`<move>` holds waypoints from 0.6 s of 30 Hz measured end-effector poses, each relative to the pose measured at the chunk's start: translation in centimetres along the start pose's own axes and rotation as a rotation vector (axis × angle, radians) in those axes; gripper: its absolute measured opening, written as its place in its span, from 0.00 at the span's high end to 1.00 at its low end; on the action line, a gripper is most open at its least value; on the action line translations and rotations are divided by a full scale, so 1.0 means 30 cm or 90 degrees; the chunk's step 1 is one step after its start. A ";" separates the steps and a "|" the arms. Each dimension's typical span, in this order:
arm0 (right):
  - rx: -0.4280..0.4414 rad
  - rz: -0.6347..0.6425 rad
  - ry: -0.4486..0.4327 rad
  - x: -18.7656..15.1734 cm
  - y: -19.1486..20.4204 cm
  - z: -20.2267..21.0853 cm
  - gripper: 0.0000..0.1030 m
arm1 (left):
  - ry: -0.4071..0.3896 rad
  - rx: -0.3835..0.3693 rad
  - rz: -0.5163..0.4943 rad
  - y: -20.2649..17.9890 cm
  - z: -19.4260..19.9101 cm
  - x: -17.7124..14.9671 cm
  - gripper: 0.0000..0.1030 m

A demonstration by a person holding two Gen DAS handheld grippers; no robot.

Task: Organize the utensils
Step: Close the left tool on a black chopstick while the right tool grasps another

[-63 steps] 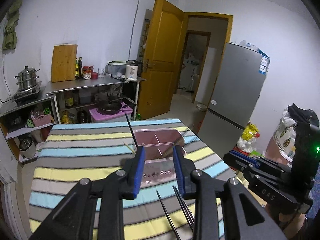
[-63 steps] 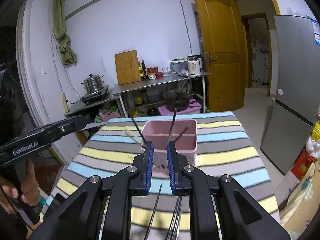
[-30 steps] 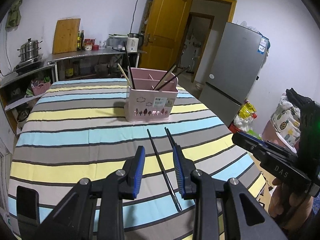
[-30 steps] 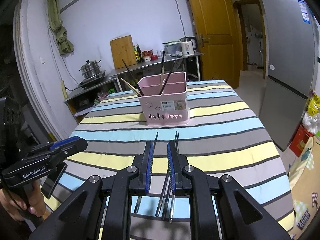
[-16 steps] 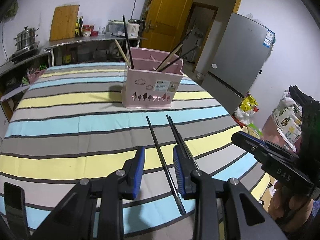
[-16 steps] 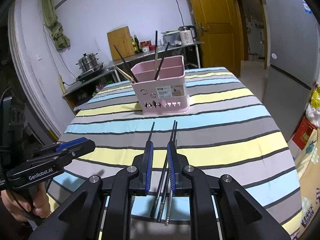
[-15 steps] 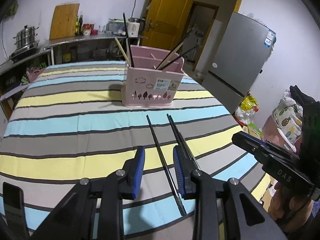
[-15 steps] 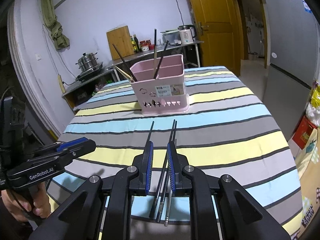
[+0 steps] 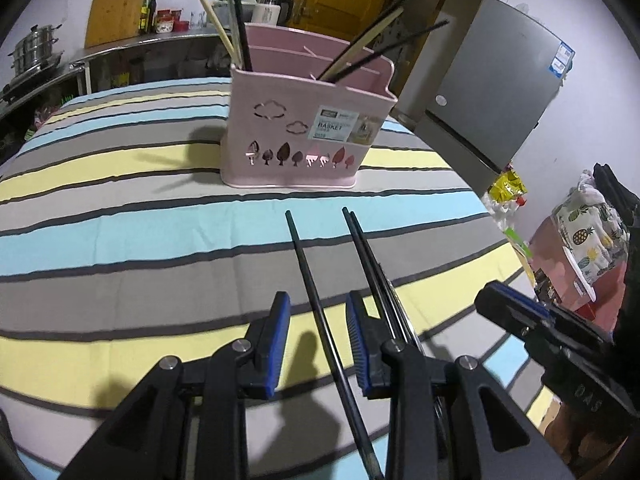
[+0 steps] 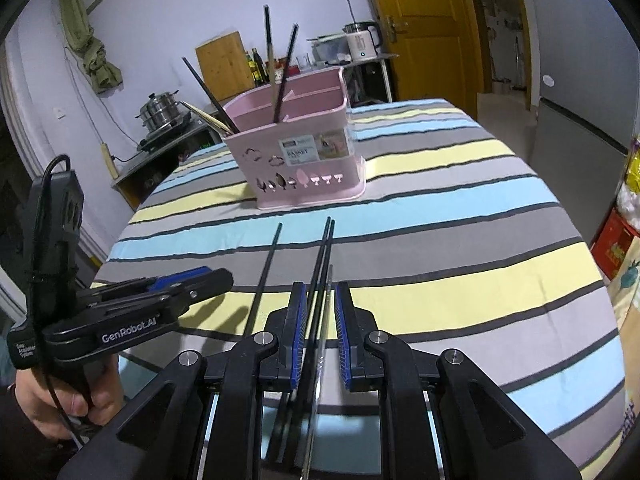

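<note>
The left gripper is spread wide, low over the striped tablecloth. One black chopstick lies on the cloth and runs right through the gap between its blue pads, but I cannot tell if they touch it. The right gripper is partly spread too, and a small bunch of black chopsticks lies in its gap, with room on each side. The single chopstick lies just beside the bunch. All point toward the pink utensil basket, which stands farther back on the table with more chopsticks standing inside it.
</note>
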State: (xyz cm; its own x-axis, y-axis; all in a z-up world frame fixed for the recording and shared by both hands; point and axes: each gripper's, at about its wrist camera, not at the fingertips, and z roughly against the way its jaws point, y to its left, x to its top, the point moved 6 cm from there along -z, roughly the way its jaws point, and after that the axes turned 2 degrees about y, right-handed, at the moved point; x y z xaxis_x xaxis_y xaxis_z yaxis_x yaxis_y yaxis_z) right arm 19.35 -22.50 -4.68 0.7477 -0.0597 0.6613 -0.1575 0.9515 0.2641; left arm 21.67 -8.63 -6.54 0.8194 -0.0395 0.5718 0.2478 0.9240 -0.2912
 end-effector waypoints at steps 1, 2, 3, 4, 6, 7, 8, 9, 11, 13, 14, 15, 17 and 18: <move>0.000 -0.002 0.003 0.002 -0.003 -0.012 0.86 | 0.004 0.000 0.000 0.001 -0.016 0.006 0.71; 0.000 -0.004 0.008 0.004 -0.008 -0.025 0.86 | 0.010 0.001 0.001 0.004 -0.034 0.011 0.71; 0.001 -0.007 0.012 0.006 -0.014 -0.040 0.86 | 0.015 0.002 0.002 0.005 -0.053 0.017 0.71; 0.001 -0.009 0.015 0.008 -0.018 -0.050 0.86 | 0.019 0.004 0.002 0.009 -0.070 0.021 0.71; 0.002 -0.013 0.021 0.011 -0.026 -0.073 0.86 | 0.029 0.007 0.003 0.016 -0.102 0.026 0.71; 0.002 -0.014 0.024 0.007 -0.031 -0.081 0.86 | 0.034 0.009 0.004 0.020 -0.117 0.027 0.72; 0.003 -0.015 0.026 0.008 -0.033 -0.090 0.86 | 0.039 0.013 0.004 0.023 -0.131 0.025 0.73; 0.004 -0.016 0.028 0.008 -0.035 -0.096 0.86 | 0.042 0.016 0.002 0.026 -0.141 0.024 0.77; 0.003 -0.015 0.033 0.009 -0.039 -0.111 0.86 | 0.036 0.028 -0.008 0.027 -0.149 0.022 0.82; 0.002 -0.014 0.037 0.012 -0.040 -0.126 0.86 | 0.035 0.035 -0.014 0.033 -0.149 0.023 0.88; 0.003 -0.013 0.039 0.015 -0.039 -0.134 0.86 | 0.035 0.037 -0.017 0.039 -0.146 0.022 0.90; 0.003 -0.011 0.042 0.020 -0.037 -0.145 0.86 | 0.035 0.033 -0.017 0.044 -0.144 0.023 0.90; 0.005 -0.009 0.045 0.030 -0.032 -0.166 0.86 | 0.035 0.035 -0.017 0.061 -0.135 0.024 0.90; 0.006 -0.008 0.048 0.036 -0.030 -0.178 0.86 | 0.033 0.041 -0.019 0.071 -0.129 0.025 0.91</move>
State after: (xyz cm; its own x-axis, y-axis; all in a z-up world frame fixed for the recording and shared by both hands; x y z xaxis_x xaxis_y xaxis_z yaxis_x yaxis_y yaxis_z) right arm 23.73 -21.80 -7.96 0.7961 -0.0486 0.6033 -0.1536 0.9479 0.2791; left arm 24.80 -8.18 -9.70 0.8381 -0.0856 0.5388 0.2405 0.9444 -0.2241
